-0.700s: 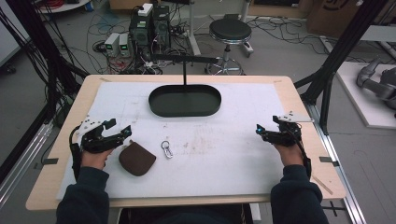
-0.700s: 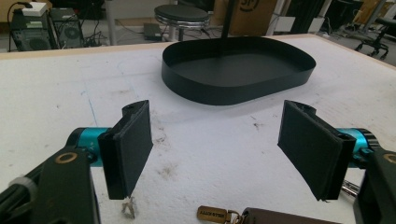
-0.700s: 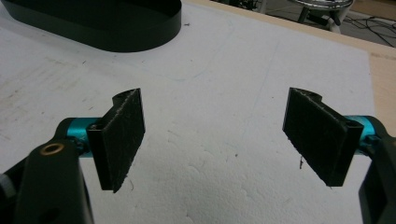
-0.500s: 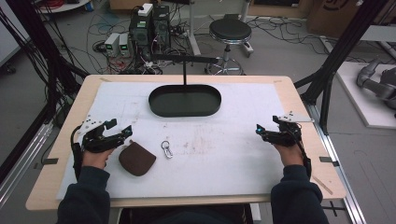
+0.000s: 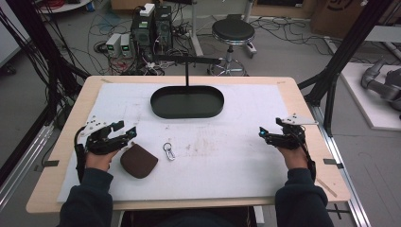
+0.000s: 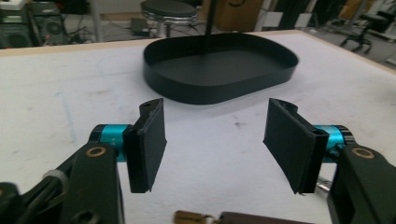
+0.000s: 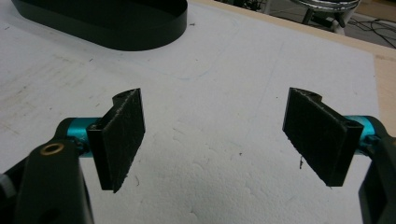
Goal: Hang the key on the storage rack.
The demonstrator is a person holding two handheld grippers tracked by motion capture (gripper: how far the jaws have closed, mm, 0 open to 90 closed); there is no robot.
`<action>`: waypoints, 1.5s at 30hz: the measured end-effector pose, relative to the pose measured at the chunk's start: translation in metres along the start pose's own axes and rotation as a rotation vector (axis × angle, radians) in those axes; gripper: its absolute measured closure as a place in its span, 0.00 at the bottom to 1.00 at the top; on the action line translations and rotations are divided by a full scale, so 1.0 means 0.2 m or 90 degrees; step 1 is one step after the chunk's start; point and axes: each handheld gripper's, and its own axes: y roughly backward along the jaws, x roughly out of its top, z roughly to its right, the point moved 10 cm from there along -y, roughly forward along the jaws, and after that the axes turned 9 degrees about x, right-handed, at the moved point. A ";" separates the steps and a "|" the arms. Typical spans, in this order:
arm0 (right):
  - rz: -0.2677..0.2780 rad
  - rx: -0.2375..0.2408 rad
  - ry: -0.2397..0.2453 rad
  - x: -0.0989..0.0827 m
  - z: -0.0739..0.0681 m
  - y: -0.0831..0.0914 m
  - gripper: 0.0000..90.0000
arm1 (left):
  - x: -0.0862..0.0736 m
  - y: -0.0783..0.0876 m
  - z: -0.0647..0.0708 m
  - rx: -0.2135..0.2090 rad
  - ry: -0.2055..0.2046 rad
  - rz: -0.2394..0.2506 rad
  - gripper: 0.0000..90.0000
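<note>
brown pouch (image 5: 138, 161) lies just beside the open left hand-held gripper (image 5: 124, 133).

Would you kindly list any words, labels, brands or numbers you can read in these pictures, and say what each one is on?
No text can be read.
Cardboard box at the top of the high view: dark printed marks, too blurred to read.
Cardboard box in the left gripper view: a cut-off mark, unreadable.
Black tray, brown pouch, key ring: no lettering visible.

No text, label, brand or number can be read in any of the views. Print on the cardboard boxes beyond the surface is too blurred to make out.
</note>
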 end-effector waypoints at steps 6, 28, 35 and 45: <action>0.003 -0.001 0.001 0.01 -0.01 0.01 0.24 | -0.01 -0.04 0.13 -0.053 -0.029 -0.018 0.40; 0.002 0.016 0.001 0.01 -0.04 0.00 0.24 | -0.22 -0.26 0.38 -0.118 -0.130 -0.271 0.60; 0.000 0.018 0.000 0.01 -0.05 0.00 0.24 | -0.30 -0.29 0.40 -0.117 -0.169 -0.358 0.61; -0.002 0.021 0.002 0.01 -0.05 -0.01 0.24 | -0.31 -0.30 0.44 -0.144 -0.222 -0.354 0.72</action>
